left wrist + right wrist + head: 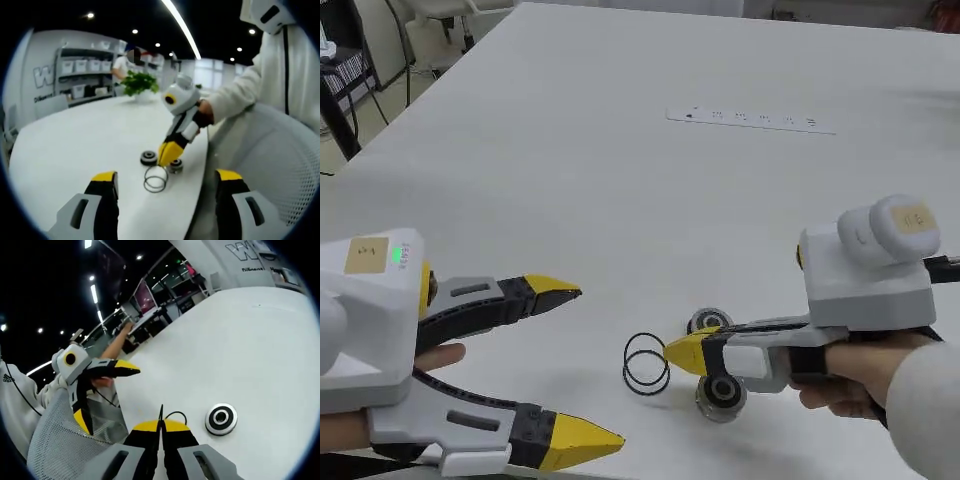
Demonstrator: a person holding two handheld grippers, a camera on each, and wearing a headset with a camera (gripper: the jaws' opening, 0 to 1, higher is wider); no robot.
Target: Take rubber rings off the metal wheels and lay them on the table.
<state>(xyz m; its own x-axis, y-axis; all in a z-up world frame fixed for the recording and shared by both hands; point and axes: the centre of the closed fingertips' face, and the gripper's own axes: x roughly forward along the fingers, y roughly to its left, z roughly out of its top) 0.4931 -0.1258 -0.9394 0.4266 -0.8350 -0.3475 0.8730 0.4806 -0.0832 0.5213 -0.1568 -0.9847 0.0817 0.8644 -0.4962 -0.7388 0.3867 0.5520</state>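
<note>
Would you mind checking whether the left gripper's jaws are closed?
No, the left gripper holds its two yellow-tipped jaws wide apart above the table.

— What lies far off?
— A white power strip (750, 119), lying flat
— And across the room?
— A leafy potted plant (139, 82), shelves (82, 75) of bins behind it, a mesh chair (280, 155) nearer the camera

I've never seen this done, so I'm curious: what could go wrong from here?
1. The right gripper seems shut on the rings. If it pulls away, it could drag or flick them instead of leaving them flat on the table.
2. The wheels sit right beside its jaws and, in the left gripper view, near the table's edge. A nudge could roll one off.
</note>
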